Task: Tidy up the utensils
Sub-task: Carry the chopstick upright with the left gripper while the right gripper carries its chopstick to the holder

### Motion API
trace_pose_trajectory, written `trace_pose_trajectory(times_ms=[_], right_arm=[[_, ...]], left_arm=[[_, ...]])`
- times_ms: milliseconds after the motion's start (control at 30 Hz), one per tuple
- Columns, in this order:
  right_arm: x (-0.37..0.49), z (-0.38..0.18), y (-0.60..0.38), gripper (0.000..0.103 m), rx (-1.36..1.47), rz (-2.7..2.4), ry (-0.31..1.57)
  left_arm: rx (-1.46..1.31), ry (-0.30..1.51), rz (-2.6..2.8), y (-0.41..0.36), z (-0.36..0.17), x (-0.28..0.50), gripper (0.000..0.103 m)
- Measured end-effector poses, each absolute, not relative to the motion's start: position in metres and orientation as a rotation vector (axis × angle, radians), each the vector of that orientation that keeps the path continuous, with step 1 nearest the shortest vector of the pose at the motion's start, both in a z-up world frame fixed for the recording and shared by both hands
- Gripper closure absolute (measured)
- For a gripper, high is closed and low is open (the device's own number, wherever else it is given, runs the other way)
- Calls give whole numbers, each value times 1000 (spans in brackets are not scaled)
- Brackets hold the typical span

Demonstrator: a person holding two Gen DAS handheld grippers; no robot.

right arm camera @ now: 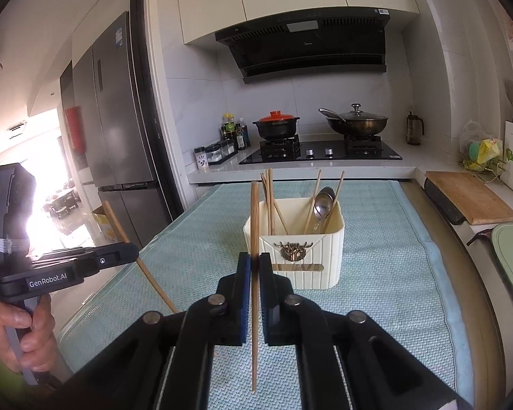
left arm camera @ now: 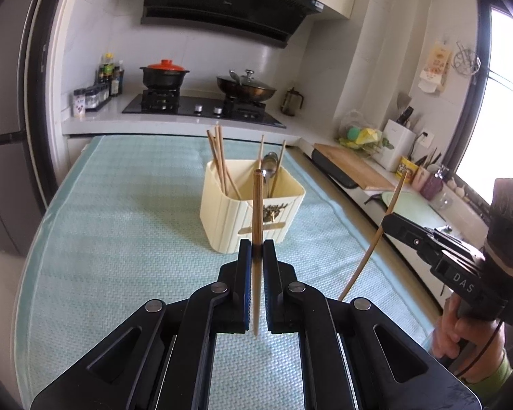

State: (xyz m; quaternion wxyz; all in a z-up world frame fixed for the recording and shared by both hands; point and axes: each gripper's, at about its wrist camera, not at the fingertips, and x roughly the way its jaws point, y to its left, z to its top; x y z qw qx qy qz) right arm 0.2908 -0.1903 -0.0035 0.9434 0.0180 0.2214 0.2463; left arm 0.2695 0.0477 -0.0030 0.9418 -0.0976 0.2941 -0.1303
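Observation:
A cream utensil holder (left arm camera: 253, 205) (right arm camera: 302, 249) stands on the pale green mat (left arm camera: 119, 205) (right arm camera: 376, 273), with several wooden chopsticks and a metal spoon (left arm camera: 269, 167) (right arm camera: 323, 205) upright in it. My left gripper (left arm camera: 257, 251) is shut on a brown wooden chopstick (left arm camera: 257, 212) held upright, short of the holder. My right gripper (right arm camera: 254, 263) is shut on another wooden chopstick (right arm camera: 254, 225), also upright and short of the holder. Each gripper appears in the other's view with its chopstick slanting: the right one (left arm camera: 390, 220), the left one (right arm camera: 133, 247).
Behind the table runs a counter with a gas hob (left arm camera: 201, 107) (right arm camera: 319, 152), a red-lidded pot (left arm camera: 164, 73) and a wok (left arm camera: 246, 87). A wooden cutting board (left arm camera: 354, 165) (right arm camera: 468, 200) and a knife block (left arm camera: 398, 143) lie right. A fridge (right arm camera: 119, 130) stands left.

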Motion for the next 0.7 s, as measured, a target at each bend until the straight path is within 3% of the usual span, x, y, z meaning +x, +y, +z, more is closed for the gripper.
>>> trace_pose_trajectory(times_ms=[400, 700], right_arm=[[320, 52, -188, 98, -15, 494, 338], [382, 110, -175, 98, -45, 463, 241]], left_arm=[[-154, 500, -281, 45, 61, 304, 99], [-111, 424, -281, 33, 114, 376, 99]])
